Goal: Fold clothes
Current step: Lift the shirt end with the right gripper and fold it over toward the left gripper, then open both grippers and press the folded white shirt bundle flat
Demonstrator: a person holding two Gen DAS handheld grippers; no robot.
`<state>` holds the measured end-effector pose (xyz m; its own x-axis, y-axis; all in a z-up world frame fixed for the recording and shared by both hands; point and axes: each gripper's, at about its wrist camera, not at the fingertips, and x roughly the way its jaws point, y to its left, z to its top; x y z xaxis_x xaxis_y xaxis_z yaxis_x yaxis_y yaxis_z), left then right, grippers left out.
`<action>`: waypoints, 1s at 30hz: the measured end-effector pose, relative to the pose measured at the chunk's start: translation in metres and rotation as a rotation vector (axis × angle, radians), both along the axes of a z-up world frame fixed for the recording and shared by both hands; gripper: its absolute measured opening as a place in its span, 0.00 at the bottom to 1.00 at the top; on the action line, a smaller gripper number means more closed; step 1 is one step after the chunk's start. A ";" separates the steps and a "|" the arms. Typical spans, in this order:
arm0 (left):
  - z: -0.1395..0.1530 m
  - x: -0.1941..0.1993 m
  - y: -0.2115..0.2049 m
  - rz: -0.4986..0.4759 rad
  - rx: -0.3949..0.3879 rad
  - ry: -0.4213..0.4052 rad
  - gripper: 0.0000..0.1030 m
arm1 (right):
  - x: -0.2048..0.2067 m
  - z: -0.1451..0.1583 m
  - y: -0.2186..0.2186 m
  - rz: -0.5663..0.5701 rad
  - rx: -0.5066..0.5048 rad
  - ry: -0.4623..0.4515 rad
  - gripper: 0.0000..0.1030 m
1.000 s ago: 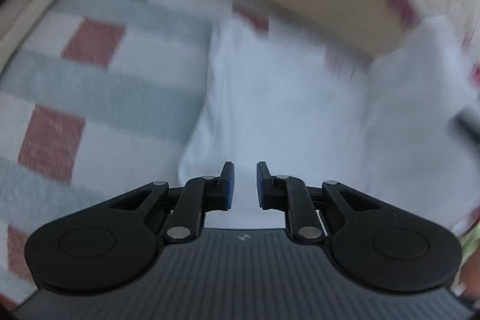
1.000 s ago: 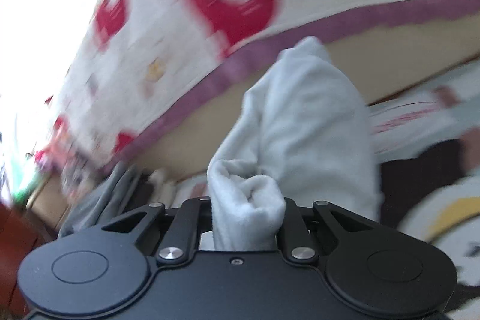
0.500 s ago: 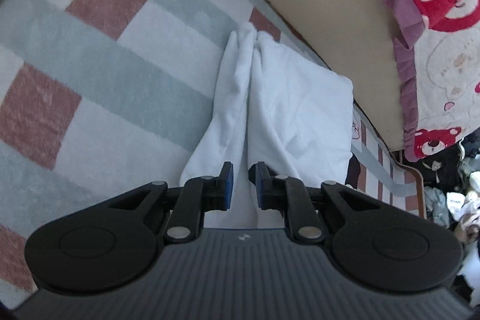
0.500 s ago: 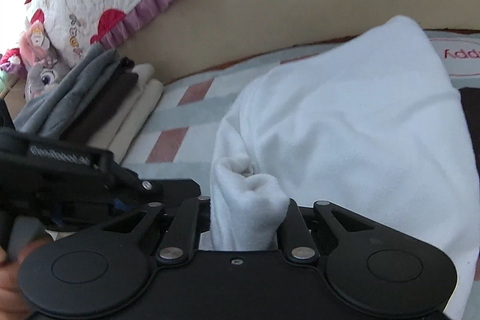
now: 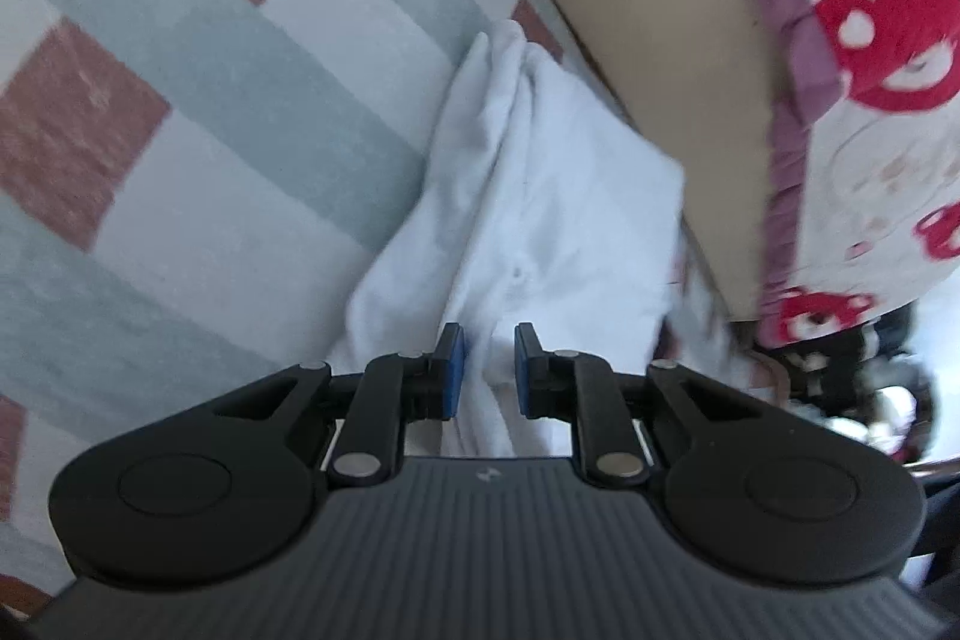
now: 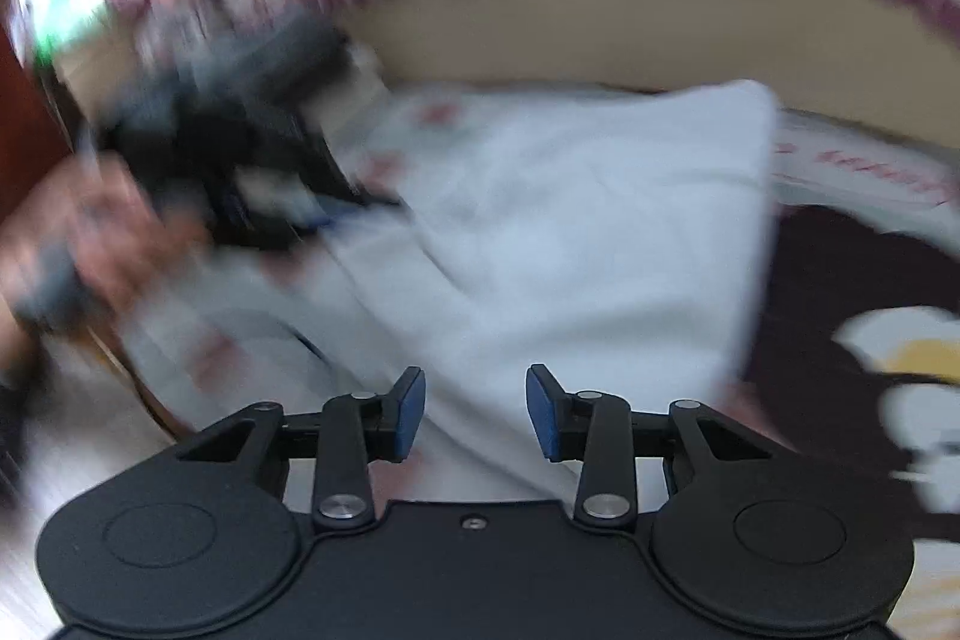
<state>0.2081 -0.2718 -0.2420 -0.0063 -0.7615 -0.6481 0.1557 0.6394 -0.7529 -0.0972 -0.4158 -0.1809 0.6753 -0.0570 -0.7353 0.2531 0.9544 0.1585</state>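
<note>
A white garment (image 5: 540, 196) lies folded lengthwise on a chequered blanket (image 5: 210, 148). My left gripper (image 5: 487, 367) sits low over its near end. Its jaws are opening, and a ridge of the white cloth runs loosely between the blue pads (image 5: 451, 370). In the right wrist view the same white garment (image 6: 570, 220) spreads flat ahead. My right gripper (image 6: 477, 412) hovers over its near edge with jaws opening. Nothing is pinched between them; the cloth lies beneath. The left gripper (image 6: 252, 172) and the hand (image 6: 90, 244) holding it show blurred at left.
A beige mattress side (image 5: 690, 40) and a quilt with red bears (image 5: 870, 40) rise just beyond the garment. A dark mat with a white and yellow figure (image 6: 870, 340) lies to the right. Wooden floor (image 6: 78, 460) shows at lower left.
The right gripper has let go of the bunched white cloth and spread its jaws. The left jaws have widened around the fold. The garment now lies flat on the blanket.
</note>
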 end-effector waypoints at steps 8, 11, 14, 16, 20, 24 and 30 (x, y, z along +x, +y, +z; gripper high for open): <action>0.018 -0.027 -0.002 -0.110 0.021 -0.109 0.47 | -0.004 -0.034 0.009 -0.056 -0.253 0.161 0.50; 0.026 -0.026 0.006 -0.102 0.042 -0.160 0.49 | -0.005 -0.035 0.004 -0.105 -0.239 0.139 0.50; 0.032 -0.033 -0.002 -0.140 0.087 -0.239 0.57 | -0.005 -0.042 -0.005 -0.149 -0.188 0.121 0.49; 0.023 -0.038 -0.016 -0.196 0.156 -0.235 0.59 | -0.002 -0.051 -0.009 -0.175 -0.169 0.116 0.50; 0.005 -0.045 -0.030 -0.221 0.287 -0.273 0.22 | 0.003 -0.058 -0.005 -0.207 -0.214 0.089 0.52; 0.042 -0.062 -0.017 -0.182 0.273 -0.475 0.08 | 0.004 -0.056 0.003 -0.234 -0.289 0.059 0.11; 0.033 -0.071 -0.006 -0.168 0.324 -0.409 0.09 | -0.010 -0.045 -0.002 -0.300 -0.272 0.075 0.07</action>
